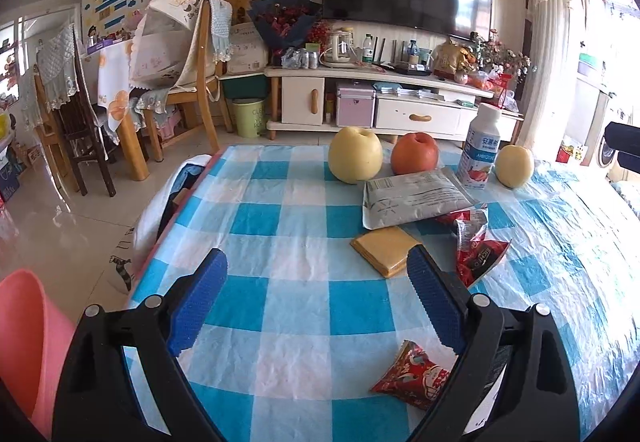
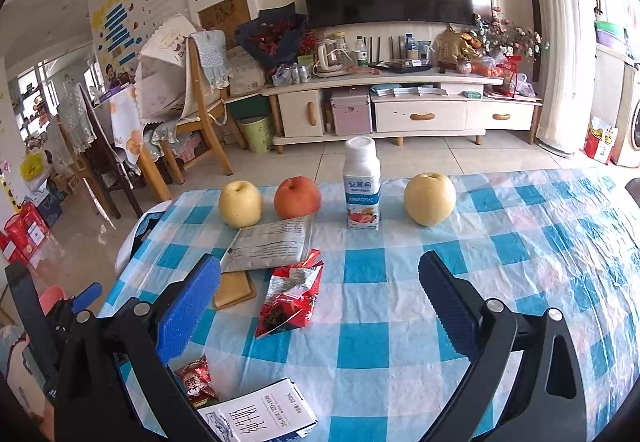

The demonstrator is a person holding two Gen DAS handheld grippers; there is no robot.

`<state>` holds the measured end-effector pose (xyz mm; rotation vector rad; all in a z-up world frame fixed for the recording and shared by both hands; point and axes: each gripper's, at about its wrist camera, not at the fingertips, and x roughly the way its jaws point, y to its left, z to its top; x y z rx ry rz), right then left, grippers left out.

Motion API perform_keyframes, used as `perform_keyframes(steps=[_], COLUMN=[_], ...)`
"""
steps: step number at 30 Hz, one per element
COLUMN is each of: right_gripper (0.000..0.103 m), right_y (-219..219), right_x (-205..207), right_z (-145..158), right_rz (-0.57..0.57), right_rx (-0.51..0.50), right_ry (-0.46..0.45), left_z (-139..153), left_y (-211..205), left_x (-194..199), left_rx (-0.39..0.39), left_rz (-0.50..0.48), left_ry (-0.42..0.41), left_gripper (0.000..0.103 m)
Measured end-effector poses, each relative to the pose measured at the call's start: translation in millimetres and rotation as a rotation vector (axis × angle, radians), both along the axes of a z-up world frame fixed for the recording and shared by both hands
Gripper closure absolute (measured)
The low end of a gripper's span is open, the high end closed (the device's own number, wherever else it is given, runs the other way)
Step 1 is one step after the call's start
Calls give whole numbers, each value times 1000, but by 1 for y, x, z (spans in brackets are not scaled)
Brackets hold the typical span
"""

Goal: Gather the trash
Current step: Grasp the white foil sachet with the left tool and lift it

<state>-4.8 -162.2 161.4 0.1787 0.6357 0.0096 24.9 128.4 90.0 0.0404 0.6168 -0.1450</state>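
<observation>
On the blue checked tablecloth (image 1: 288,282) lie wrappers: a grey foil pouch (image 1: 416,197) (image 2: 270,244), a torn red snack wrapper (image 1: 476,250) (image 2: 292,294), a small red candy wrapper (image 1: 416,374) (image 2: 196,380), a flat yellow-brown packet (image 1: 384,250) (image 2: 234,290) and a white carton (image 2: 260,418) at the near edge. My left gripper (image 1: 318,302) is open and empty above the cloth. My right gripper (image 2: 320,306) is open and empty, with the torn red wrapper just ahead between its fingers.
Two yellow apples (image 2: 240,203) (image 2: 430,198), a red apple (image 2: 297,197) and a yogurt bottle (image 2: 361,185) stand along the table's far side. A pink bin (image 1: 28,346) sits at the table's left. Chairs (image 1: 188,81) and a TV cabinet (image 1: 380,101) stand beyond.
</observation>
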Motion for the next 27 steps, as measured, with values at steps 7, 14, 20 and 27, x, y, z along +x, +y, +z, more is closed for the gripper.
perform_keyframes(steps=[7, 14, 20, 27], right_gripper=[5, 5, 5, 5], right_y=[-12, -21, -31, -39], right_x=[23, 40, 38, 37], right_z=[-15, -36, -46, -47], right_rz=[-3, -7, -19, -14], right_rx=[0, 75, 61, 89], right_ry=[75, 193, 238, 259], left_z=[-12, -20, -21, -32], left_y=[-33, -60, -81, -77], left_x=[26, 67, 107, 161], left_rx=[25, -37, -99, -135], left_rz=[-80, -164, -160, 20], left_ry=[57, 116, 132, 219], left_gripper=[11, 11, 11, 11])
